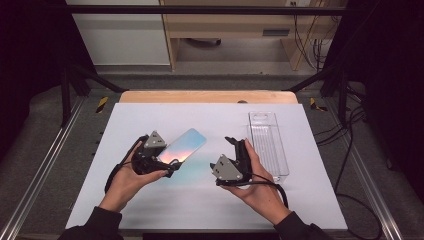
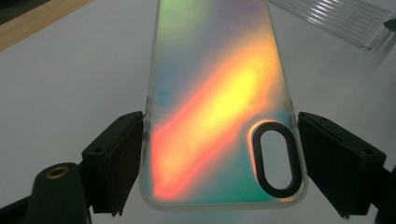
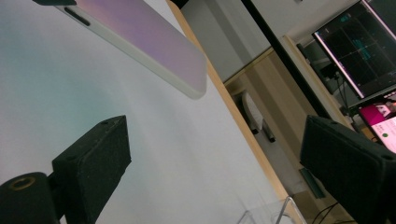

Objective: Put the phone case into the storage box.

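Item: iridescent phone case [image 1: 183, 145], left of the clear tray [image 1: 268, 144], lifted off the white table [image 1: 150, 200]. Your left gripper [image 1: 167, 161] clamps its camera-hole end across the width, leaving the far end free. Your right gripper [image 1: 235, 142] waits between case and tray, jaws apart, empty.

Phone case [image 2: 219, 107]: far end cut off by top edge of left gripper view, beyond the jaws; in right gripper view its near end runs off the top-left corner. Clear tray [image 2: 345, 21]: a corner visible ahead-right of left gripper [image 2: 219, 163], rest cropped. High view: case's gripped end hidden under that gripper.
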A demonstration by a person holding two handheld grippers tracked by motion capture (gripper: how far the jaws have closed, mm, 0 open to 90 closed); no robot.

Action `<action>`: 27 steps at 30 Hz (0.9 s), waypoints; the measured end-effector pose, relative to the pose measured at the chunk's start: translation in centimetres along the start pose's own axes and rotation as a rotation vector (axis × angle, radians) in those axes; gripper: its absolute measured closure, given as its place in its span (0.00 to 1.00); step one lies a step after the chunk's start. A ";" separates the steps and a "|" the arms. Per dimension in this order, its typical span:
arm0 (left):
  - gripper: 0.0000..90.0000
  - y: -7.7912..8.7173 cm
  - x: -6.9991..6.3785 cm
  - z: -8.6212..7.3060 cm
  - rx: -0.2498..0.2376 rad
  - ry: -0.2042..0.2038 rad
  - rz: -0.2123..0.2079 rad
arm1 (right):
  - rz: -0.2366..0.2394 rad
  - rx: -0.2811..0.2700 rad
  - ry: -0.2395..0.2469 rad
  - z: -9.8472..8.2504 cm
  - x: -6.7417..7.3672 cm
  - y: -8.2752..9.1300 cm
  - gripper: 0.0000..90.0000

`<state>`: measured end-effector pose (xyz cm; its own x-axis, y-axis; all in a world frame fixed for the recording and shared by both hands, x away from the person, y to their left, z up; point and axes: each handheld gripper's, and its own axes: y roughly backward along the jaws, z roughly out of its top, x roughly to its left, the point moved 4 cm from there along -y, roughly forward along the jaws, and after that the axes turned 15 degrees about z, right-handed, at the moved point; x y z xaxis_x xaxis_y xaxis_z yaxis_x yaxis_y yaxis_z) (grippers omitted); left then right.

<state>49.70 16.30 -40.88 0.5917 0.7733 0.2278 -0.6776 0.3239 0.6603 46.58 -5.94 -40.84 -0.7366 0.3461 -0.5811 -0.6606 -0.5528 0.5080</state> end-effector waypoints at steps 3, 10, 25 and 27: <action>0.19 0.2 -0.2 0.8 0.005 -0.020 -0.001 | 0.004 -0.003 0.025 0.5 -0.1 -0.1 0.10; 0.19 0.8 -0.9 1.9 0.012 -0.048 -0.003 | -0.011 -0.007 0.068 1.3 -0.2 0.0 0.11; 0.19 2.0 -0.6 3.3 0.022 -0.056 0.024 | -0.022 -0.013 0.144 2.1 0.2 0.3 0.15; 0.19 2.1 -0.6 3.5 0.023 -0.060 0.027 | -0.020 -0.008 0.156 2.1 0.3 0.2 0.15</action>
<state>49.46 14.61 -37.11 0.5991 0.7473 0.2875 -0.6836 0.2904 0.6696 45.91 -4.36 -39.59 -0.6912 0.2356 -0.6832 -0.6734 -0.5530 0.4906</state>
